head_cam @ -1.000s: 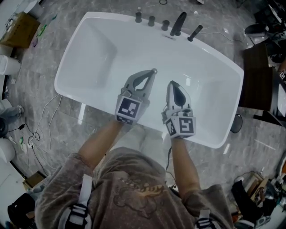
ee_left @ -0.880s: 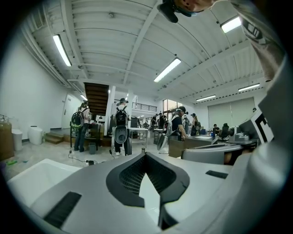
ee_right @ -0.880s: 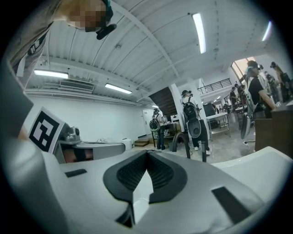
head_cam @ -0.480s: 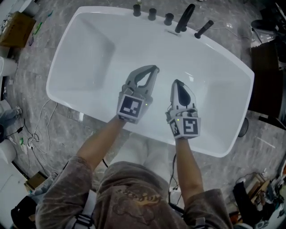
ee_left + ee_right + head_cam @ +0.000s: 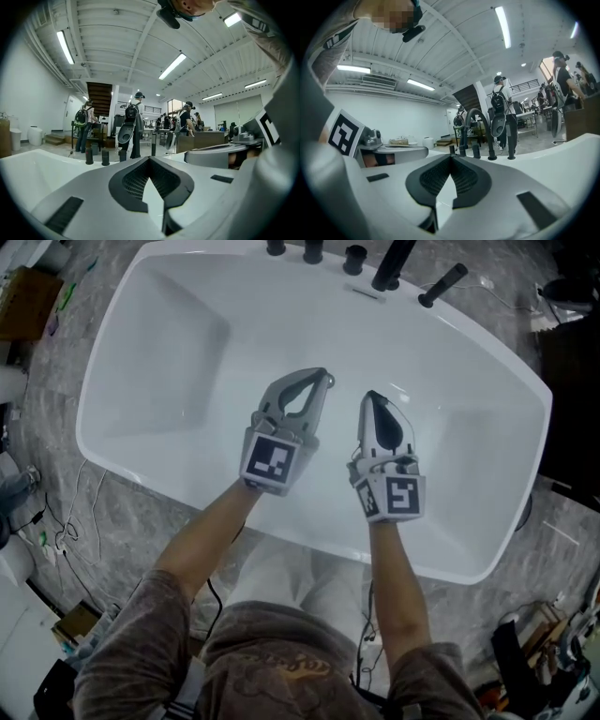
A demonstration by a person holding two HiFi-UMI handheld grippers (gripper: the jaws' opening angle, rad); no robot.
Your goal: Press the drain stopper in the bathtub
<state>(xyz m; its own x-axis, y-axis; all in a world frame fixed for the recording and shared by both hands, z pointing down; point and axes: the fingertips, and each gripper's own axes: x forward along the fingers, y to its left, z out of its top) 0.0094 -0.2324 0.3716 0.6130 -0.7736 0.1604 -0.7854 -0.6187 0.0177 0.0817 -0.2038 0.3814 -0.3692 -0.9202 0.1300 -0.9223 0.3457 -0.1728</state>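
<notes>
The white bathtub (image 5: 169, 451) fills the head view, seen from above. Both grippers hang over its middle, side by side and pointing at the far rim. My left gripper (image 5: 323, 379) is shut, tips together, with nothing held. My right gripper (image 5: 371, 396) is also shut and empty, a little to the right. I cannot make out a drain stopper; the tub floor under the jaws is hidden. In the left gripper view the shut left gripper (image 5: 150, 158) points across the tub at the black knobs (image 5: 96, 156). In the right gripper view the right gripper (image 5: 451, 157) faces the black faucet (image 5: 477, 123).
On the far rim stand the black faucet (image 5: 394, 263), a lever handle (image 5: 442, 284) and knobs (image 5: 354, 259). Cables (image 5: 75, 521) lie on the marble floor at left, and dark furniture (image 5: 574, 381) stands at right. People with backpacks (image 5: 133, 124) stand beyond the tub.
The head view has drawn closer, so the tub looks larger and its taps sit nearer the top edge. Both grippers stay shut and keep about the same place over the tub.
</notes>
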